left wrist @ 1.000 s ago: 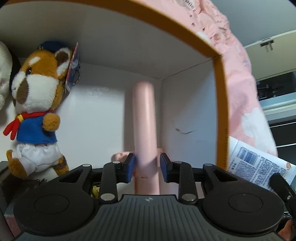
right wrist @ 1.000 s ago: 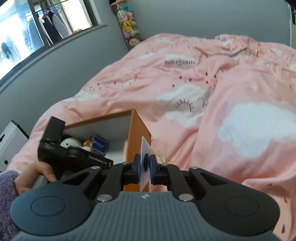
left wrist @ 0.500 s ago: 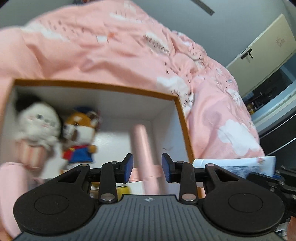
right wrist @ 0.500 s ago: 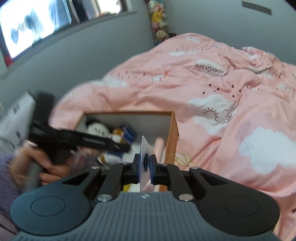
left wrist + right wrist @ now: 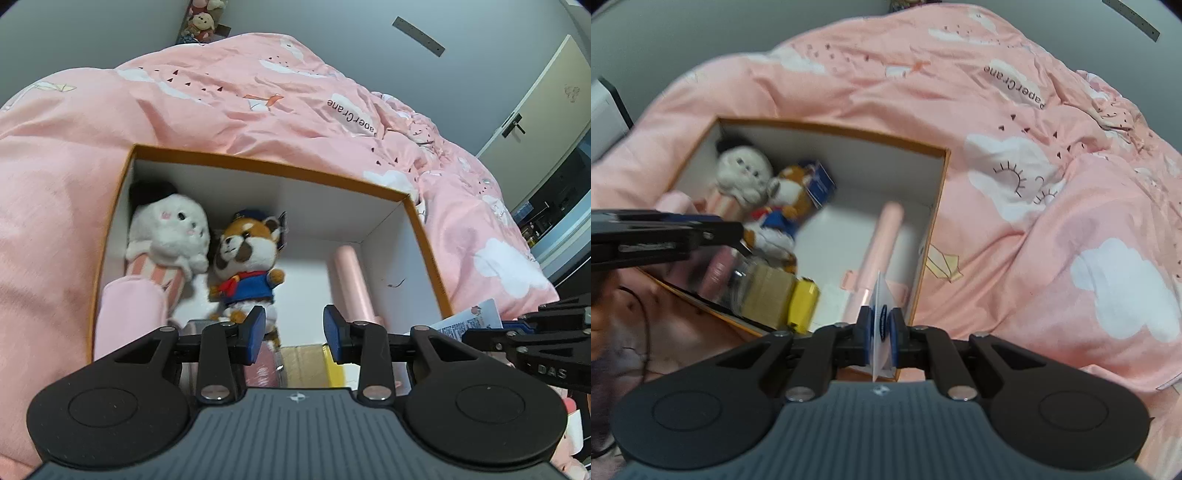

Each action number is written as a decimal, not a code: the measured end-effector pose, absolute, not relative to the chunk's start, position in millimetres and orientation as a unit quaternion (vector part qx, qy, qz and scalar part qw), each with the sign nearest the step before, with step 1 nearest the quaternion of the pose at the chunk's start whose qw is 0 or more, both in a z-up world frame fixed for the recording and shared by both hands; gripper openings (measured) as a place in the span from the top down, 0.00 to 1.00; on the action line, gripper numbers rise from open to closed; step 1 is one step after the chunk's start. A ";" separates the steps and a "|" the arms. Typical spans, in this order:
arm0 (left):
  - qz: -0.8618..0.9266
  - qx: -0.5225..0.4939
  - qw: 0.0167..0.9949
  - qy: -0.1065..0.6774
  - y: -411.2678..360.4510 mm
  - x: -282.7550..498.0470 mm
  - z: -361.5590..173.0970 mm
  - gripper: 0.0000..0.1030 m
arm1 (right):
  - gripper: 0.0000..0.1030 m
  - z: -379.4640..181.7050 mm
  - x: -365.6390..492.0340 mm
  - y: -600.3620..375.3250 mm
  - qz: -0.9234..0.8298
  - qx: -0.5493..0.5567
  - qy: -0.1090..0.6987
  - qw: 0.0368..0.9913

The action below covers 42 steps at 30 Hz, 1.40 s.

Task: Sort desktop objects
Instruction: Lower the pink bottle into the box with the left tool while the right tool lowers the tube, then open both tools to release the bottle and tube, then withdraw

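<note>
An orange-rimmed box (image 5: 424, 236) with white walls sits on the bed. Inside lie a white plush (image 5: 166, 225), a fox plush in a blue shirt (image 5: 243, 258) and a pink tube (image 5: 351, 284) by the right wall. My left gripper (image 5: 294, 334) hovers above the box's near side; its jaws are opening with nothing between them. My right gripper (image 5: 881, 326) is shut on a thin white packet (image 5: 877, 295), held edge-on over the box's near right corner (image 5: 923, 258), just above the pink tube (image 5: 882, 240). The packet (image 5: 469, 319) also shows at the right of the left wrist view.
A pink cloud-print duvet (image 5: 1052, 184) surrounds the box. At the box's near edge sit a yellow box (image 5: 803, 302), a tan packet (image 5: 768, 291) and a pink roll (image 5: 129, 310). A door (image 5: 535, 110) and grey wall stand beyond the bed.
The left gripper has pulled back and up out of the box, leaving the pink tube lying inside. The right gripper with the packet has swung over the box's corner.
</note>
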<state>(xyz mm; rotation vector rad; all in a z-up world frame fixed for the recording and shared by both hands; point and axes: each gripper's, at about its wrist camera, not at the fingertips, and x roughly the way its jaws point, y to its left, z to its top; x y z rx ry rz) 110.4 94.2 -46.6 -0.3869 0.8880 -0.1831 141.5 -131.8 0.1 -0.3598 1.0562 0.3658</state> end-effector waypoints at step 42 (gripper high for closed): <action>0.003 0.024 0.916 0.400 56.7 60.5 35.6 0.41 | 0.46 8.6 102.5 -132.4 0.248 -0.047 0.377 0.891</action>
